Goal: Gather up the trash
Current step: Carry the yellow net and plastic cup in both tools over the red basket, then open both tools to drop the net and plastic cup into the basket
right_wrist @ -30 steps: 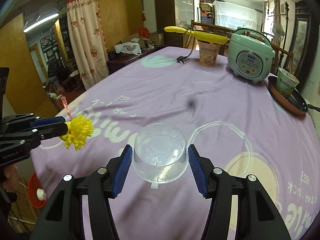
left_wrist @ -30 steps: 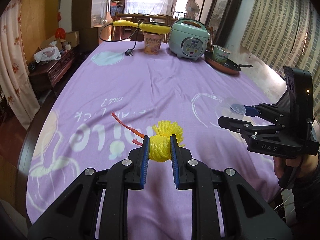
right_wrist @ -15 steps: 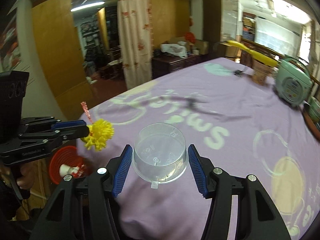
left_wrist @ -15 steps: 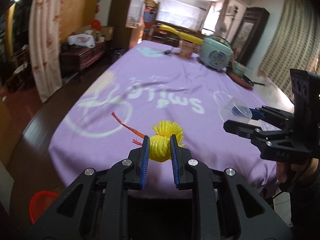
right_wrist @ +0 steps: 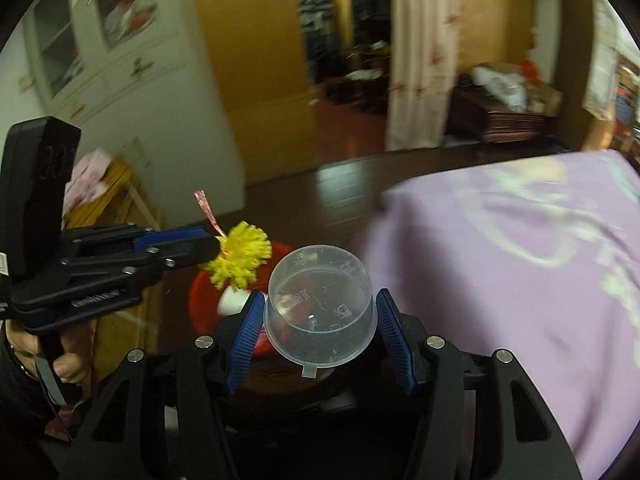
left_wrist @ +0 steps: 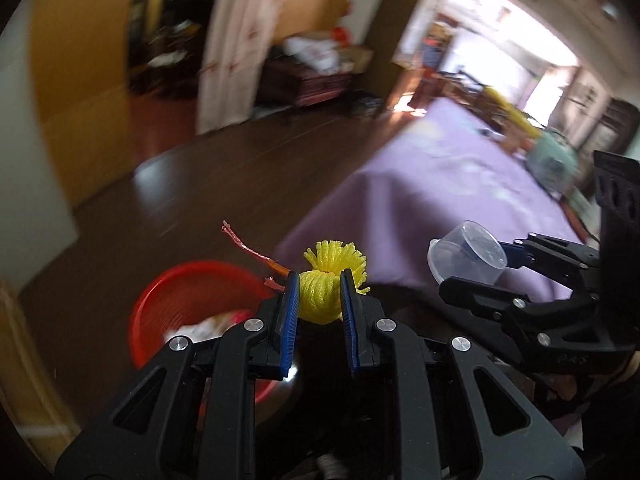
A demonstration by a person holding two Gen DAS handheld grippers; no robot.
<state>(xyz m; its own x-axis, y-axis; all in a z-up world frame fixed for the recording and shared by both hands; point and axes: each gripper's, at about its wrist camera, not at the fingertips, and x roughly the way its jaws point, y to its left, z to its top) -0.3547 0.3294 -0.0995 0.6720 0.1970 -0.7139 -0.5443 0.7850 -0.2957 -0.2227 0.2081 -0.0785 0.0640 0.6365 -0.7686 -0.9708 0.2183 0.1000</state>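
Yellow foam net [left_wrist: 320, 294]: fibrous, matt. Cup [right_wrist: 320, 312]: clear smooth plastic (glossy). Red bin [left_wrist: 192, 300]: shiny plastic. Tablecloth [right_wrist: 520, 280]: purple cloth. Floor [left_wrist: 200, 208]: dark polished wood.

Not much legible for you here. The clear plastic cup [right_wrist: 320, 308] clamped in your right gripper [right_wrist: 320, 334] has moulded marks on its base, facing the camera: small recycling-type symbols and something like "20z", too blurred to confirm. Your left gripper [right_wrist: 216, 246] body carries embossed lettering on its side, unreadable. Tablecloth [right_wrist: 520, 280] print is smeared.
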